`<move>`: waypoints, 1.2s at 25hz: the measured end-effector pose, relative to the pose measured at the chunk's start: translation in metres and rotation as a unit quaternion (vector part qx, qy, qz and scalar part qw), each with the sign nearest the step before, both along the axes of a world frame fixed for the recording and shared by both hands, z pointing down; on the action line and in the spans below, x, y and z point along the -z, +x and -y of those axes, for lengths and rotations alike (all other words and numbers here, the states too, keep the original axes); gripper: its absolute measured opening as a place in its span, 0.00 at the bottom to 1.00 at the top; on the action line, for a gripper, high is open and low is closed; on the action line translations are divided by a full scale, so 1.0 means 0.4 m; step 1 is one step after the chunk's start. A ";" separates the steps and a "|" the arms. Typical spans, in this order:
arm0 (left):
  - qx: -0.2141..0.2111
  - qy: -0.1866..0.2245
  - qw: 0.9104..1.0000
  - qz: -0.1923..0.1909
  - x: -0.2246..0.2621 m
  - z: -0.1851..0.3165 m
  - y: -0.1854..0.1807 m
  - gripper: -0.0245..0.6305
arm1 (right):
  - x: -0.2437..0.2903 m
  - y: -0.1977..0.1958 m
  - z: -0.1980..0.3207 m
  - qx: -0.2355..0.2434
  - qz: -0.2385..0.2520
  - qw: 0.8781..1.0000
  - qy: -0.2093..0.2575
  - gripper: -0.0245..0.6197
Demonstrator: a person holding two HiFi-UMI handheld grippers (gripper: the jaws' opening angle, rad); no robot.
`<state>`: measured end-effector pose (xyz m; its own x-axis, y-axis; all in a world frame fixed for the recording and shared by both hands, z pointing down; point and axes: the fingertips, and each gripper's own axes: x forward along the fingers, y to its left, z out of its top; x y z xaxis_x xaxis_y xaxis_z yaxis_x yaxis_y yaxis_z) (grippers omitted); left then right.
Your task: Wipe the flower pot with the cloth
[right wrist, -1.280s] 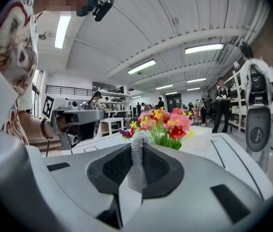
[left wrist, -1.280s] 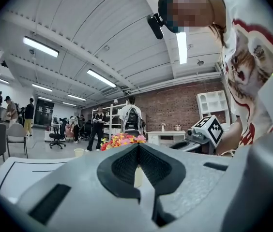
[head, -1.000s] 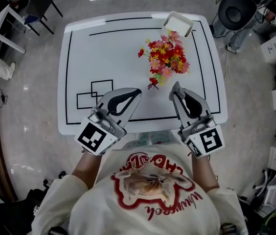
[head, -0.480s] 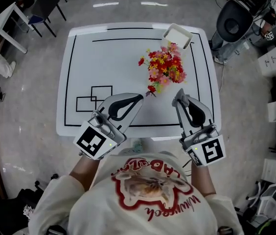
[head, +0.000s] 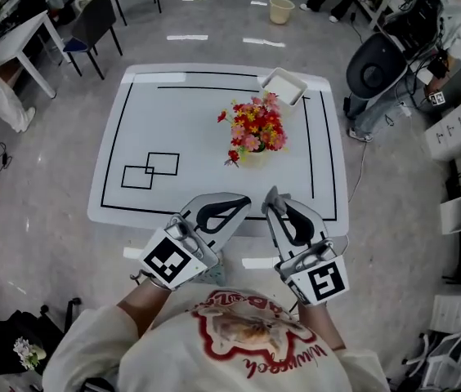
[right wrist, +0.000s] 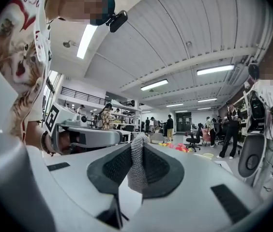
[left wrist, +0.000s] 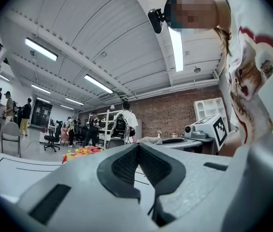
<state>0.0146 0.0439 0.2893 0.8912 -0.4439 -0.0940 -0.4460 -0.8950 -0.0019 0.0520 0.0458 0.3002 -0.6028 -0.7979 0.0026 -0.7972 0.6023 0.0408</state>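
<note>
The flower pot (head: pixel 251 137) stands on the table (head: pixel 181 121), at about twelve o'clock from both claws and well apart from them. The right claw (head: pixel 275 201), clenched on the grey cloth (right wrist: pixel 137 163), looks slightly nearer. The left claw (head: pixel 237 205) is clenched and empty.

One white square surface (head: pixel 181 113) carries one pot of red, pink and yellow flowers (head: pixel 253 131) and one white rectangular tray (head: pixel 284 86). Two grey tongs show, the left tongs (head: pixel 245 202) and the right tongs (head: pixel 272 193), and one grey knitted cloth (right wrist: pixel 137 166).
</note>
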 end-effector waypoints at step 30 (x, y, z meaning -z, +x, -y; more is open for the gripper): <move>0.121 0.012 0.993 0.005 0.033 -0.766 0.094 0.04 | 0.029 0.097 -0.754 0.105 0.011 0.994 0.014 0.12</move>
